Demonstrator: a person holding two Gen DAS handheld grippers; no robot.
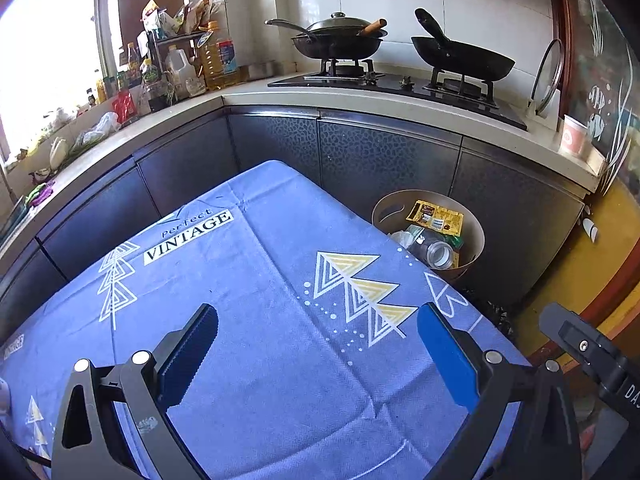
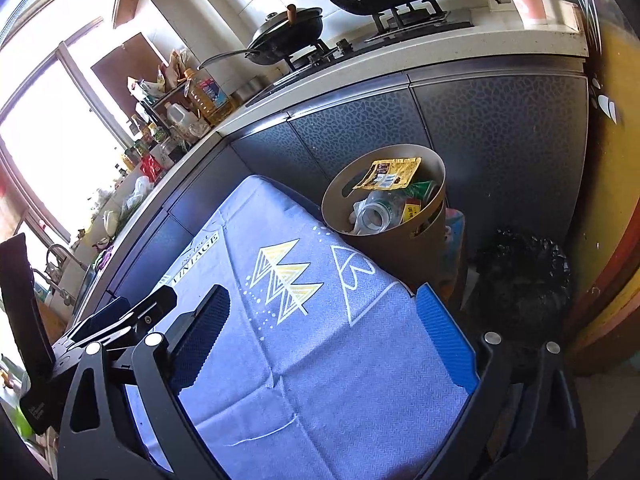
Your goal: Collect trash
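A tan round bin (image 1: 476, 236) (image 2: 400, 240) stands on the floor beyond the table's far right corner. Inside it lie a yellow wrapper (image 1: 436, 216) (image 2: 390, 174), a clear plastic bottle (image 1: 438, 254) (image 2: 374, 216) and other packaging. My left gripper (image 1: 318, 320) hangs open above the blue patterned tablecloth (image 1: 256, 288) with nothing between its fingers. Over the table's right edge my right gripper (image 2: 322, 300) stands wide open and empty, short of the bin. Each gripper shows at the edge of the other's view.
Dark cabinet fronts (image 1: 380, 152) and a pale countertop wrap around the table. A gas stove with a lidded wok (image 1: 336, 38) and a black pan (image 1: 464, 58) sits behind. A black rubbish bag (image 2: 520, 276) lies on the floor right of the bin. Bottles crowd the counter's left.
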